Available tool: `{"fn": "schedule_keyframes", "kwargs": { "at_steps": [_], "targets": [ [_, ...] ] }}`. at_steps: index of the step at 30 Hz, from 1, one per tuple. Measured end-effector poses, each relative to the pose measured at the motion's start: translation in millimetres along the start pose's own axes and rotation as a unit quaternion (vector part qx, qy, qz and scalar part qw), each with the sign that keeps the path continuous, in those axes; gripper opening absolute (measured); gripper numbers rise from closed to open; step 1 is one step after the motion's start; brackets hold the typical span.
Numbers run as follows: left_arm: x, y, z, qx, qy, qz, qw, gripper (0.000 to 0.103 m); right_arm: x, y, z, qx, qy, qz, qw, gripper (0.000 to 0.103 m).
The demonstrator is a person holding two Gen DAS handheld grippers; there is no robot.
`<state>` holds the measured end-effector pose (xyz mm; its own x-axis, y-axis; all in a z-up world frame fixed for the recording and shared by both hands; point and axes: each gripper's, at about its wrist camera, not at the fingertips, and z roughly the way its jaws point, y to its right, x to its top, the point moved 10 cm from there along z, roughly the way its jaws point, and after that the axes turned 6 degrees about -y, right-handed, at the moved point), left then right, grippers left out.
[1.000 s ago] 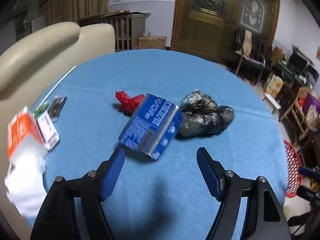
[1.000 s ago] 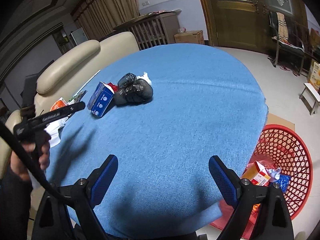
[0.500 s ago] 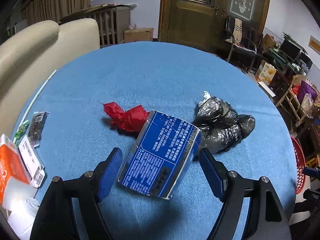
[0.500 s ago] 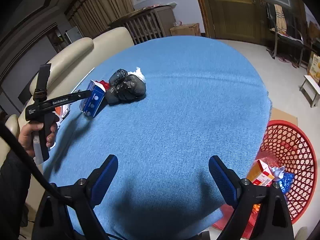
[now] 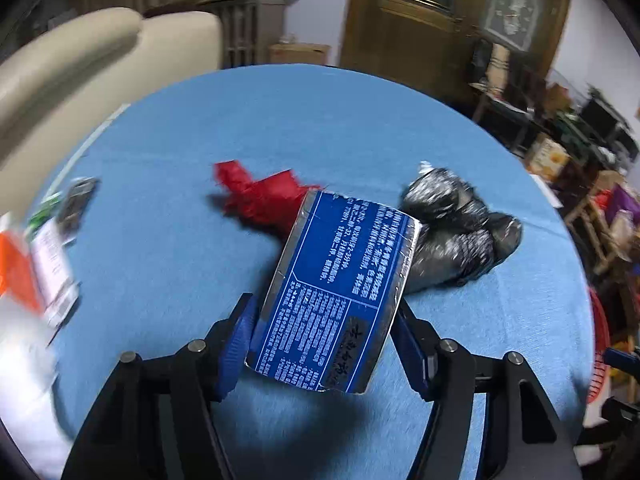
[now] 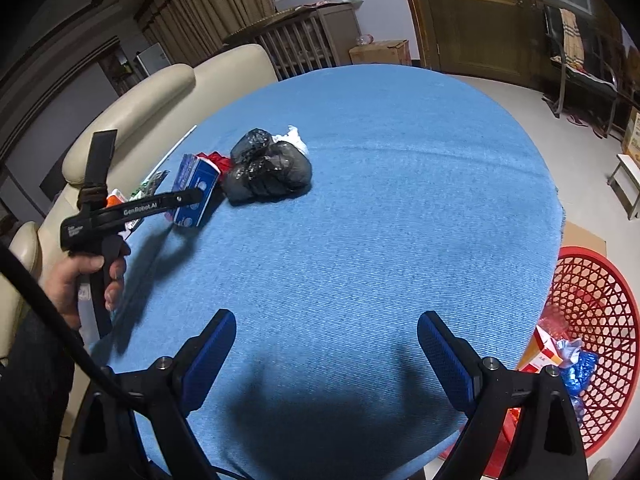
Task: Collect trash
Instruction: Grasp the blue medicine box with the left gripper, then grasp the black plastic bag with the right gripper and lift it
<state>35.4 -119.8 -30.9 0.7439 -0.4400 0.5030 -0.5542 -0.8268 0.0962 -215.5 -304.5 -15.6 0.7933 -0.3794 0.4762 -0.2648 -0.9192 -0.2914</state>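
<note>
The blue carton (image 5: pixel 336 292) is lying tilted on the blue tablecloth (image 5: pixel 280 128), between the fingers of the left gripper (image 5: pixel 324 340), whose jaws are closing around it; the blue pads seem to be reaching its sides, though blur is making contact hard to judge. White print is covering the carton's top face, too smeared to read. At the carton's eleven o'clock a crumpled red wrapper (image 5: pixel 260 196) is touching it, and at two o'clock a knotted black plastic bag (image 5: pixel 460 232) is resting against it. At nine o'clock, near the table edge, an orange and white box (image 5: pixel 24 276) and small packets are lying.

In the right wrist view, the right gripper (image 6: pixel 326 344) is hovering wide and empty over bare cloth, with a hand (image 6: pixel 76 280) gripping the left tool, whose arm is showing the lettering "GenRobot.AI". A red mesh basket (image 6: pixel 592 304) is sitting on the floor at four o'clock, holding some wrappers. A cream sofa (image 6: pixel 160 92) is standing behind the table, with a wooden door (image 6: pixel 480 12) at one o'clock.
</note>
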Motion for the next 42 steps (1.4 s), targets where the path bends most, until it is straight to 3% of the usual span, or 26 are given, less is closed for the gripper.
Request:
{"fn": "schedule_keyframes", "kwargs": {
  "at_steps": [8, 13, 19, 24, 28, 32, 35, 37, 39, 42],
  "targets": [
    [-64, -10, -36, 0.041, -0.01, -0.074, 0.9964, 0.066, 16, -13, -2, 0.009, 0.012, -0.02, 1.0, 0.094],
    [-100, -23, -54, 0.062, -0.013, -0.125, 0.9901, 0.066, 63, -31, 13, 0.048, 0.032, -0.035, 0.998, 0.094],
    [-107, -21, -62, 0.077, -0.014, -0.131, 0.9883, 0.066, 127, -33, 66, 0.078, 0.02, 0.015, 0.997, 0.094],
    [-110, -24, -64, 0.082, -0.014, -0.136, 0.9872, 0.067, 151, -30, 114, 0.069, -0.005, 0.04, 0.997, 0.094],
    [-112, -28, -66, 0.081, -0.013, -0.148, 0.9857, 0.067, 151, -36, 131, 0.077, -0.019, 0.046, 0.996, 0.094],
    [-109, -32, -67, 0.088, -0.01, -0.155, 0.984, 0.067, 120, -77, 116, 0.146, -0.053, -0.001, 0.988, 0.094],
    [-108, -35, -68, 0.093, -0.009, -0.158, 0.9829, 0.067, 103, -98, 97, 0.17, -0.057, -0.047, 0.983, 0.094],
    [-108, -39, -69, 0.096, -0.009, -0.164, 0.9818, 0.067, 105, -97, 89, 0.158, -0.044, -0.06, 0.985, 0.094],
    [-107, -41, -70, 0.099, -0.009, -0.168, 0.9808, 0.067, 115, -92, 88, 0.115, -0.023, -0.077, 0.99, 0.094],
    [-108, -44, -71, 0.102, -0.01, -0.169, 0.9802, 0.067, 119, -97, 103, 0.089, -0.031, -0.108, 0.99, 0.094]
  ]
}}
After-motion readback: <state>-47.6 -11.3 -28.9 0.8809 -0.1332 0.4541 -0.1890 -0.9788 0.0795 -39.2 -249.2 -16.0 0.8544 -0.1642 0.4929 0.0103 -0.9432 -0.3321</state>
